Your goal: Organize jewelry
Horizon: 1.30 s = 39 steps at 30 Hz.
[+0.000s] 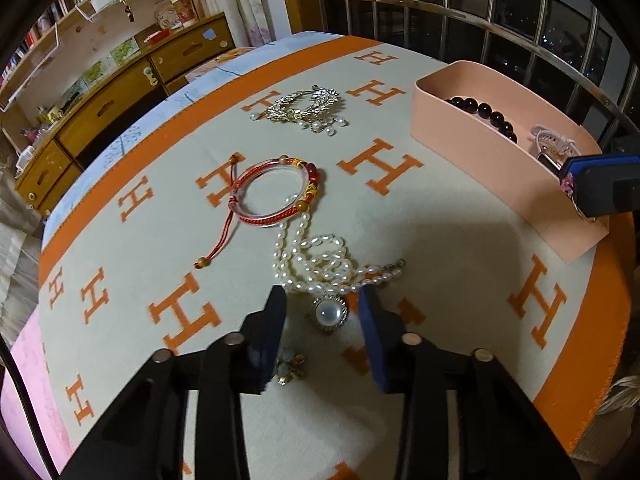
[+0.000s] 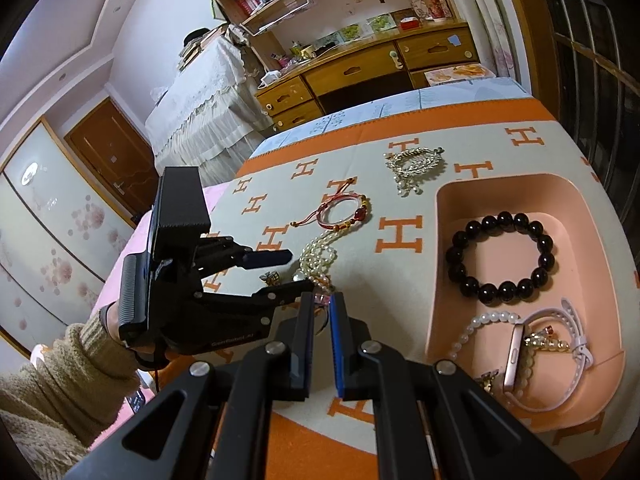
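Observation:
My left gripper (image 1: 323, 300) is open just above a round pearl brooch (image 1: 330, 314), its jaws on either side. A pearl necklace (image 1: 320, 264), a red-cord bangle (image 1: 276, 192) and a silver hair comb (image 1: 306, 110) lie beyond on the cloth. My right gripper (image 2: 322, 304) is shut on a small pink-stoned piece (image 2: 322, 300), held above the cloth left of the pink tray (image 2: 440, 280). In the left wrist view that gripper (image 1: 570, 190) is over the tray's near end. The tray holds a black bead bracelet (image 2: 500, 256), a watch (image 2: 516, 352) and a pearl bracelet (image 2: 480, 324).
A small gold flower piece (image 1: 289, 364) lies under my left finger. The orange-bordered H-pattern cloth (image 1: 440, 208) covers the table. A window grille stands behind the tray. A wooden dresser and shelves stand at the far side.

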Tool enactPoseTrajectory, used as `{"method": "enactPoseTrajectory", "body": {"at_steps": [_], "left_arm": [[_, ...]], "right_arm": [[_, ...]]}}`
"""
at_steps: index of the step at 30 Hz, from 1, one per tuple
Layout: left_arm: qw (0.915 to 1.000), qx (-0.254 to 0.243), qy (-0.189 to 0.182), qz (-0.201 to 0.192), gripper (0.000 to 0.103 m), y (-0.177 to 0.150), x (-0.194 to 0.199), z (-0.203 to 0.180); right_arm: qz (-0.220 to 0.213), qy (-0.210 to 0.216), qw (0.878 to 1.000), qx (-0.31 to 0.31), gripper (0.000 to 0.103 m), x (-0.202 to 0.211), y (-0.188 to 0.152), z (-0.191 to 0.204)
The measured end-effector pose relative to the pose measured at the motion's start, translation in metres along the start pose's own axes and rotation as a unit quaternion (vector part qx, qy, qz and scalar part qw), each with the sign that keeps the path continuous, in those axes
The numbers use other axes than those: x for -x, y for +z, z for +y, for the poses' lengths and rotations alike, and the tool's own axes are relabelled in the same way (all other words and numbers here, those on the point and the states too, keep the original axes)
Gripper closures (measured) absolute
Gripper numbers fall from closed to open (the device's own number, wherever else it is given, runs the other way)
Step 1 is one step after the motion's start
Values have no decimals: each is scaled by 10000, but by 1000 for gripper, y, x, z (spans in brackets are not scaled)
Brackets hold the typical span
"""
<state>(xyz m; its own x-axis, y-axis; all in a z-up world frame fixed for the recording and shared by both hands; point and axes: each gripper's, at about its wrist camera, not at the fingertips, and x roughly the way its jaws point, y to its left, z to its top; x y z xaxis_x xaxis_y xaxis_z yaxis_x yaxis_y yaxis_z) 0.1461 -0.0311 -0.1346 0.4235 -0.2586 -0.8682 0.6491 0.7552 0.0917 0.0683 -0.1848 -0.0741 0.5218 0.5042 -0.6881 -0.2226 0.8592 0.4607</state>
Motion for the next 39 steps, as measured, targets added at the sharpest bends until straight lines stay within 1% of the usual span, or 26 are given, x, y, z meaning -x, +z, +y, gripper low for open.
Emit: {"method": "enactPoseTrajectory", "body": {"at_steps": [3, 4, 5, 9, 16, 19, 24, 28, 32, 34, 36, 39], "left_arm": [[9999, 78, -65, 36, 71, 0, -1, 2], [9999, 102, -94, 51, 77, -1, -1, 3], [9998, 131, -150, 76, 86, -1, 0, 2], [9997, 203, -66, 87, 86, -3, 2, 0], [9986, 499, -123, 78, 86, -4, 9, 2], [9982, 579, -113, -78, 86, -2, 26, 0], [9952, 740, -246, -597, 86, 18, 67, -11], [9903, 815, -486, -1012, 86, 45, 91, -29], [9848, 918, -880, -1181, 86, 77, 90, -47], [9814, 1017, -1136, -1166, 86, 90, 79, -55], [9771, 1187, -1425, -1046, 86, 102, 61, -60], [9749, 1347, -1585, -799, 86, 112, 32, -67]], "right_arm": [[-12, -3, 10000, -25, 95, 1, -1, -2], [-15, 0, 10000, -30, 95, 2, -2, -3], [-15, 3, 10000, -39, 95, 3, -2, -4], [-23, 15, 10000, -25, 95, 3, -2, -4], [-175, 15, 9998, 1, 95, 16, 0, -3], [-334, -57, 9994, -40, 95, 28, 2, -7], [-676, -338, 9967, -296, 95, 53, 7, -29], [-851, -476, 9930, -665, 95, 67, 11, -54], [-832, -288, 9891, -1181, 95, 72, 13, -82], [-768, -133, 9862, -1459, 95, 71, 11, -95], [-732, -48, 9823, -1723, 95, 69, 8, -107], [-725, -145, 9789, -1906, 95, 67, 5, -118]]}}
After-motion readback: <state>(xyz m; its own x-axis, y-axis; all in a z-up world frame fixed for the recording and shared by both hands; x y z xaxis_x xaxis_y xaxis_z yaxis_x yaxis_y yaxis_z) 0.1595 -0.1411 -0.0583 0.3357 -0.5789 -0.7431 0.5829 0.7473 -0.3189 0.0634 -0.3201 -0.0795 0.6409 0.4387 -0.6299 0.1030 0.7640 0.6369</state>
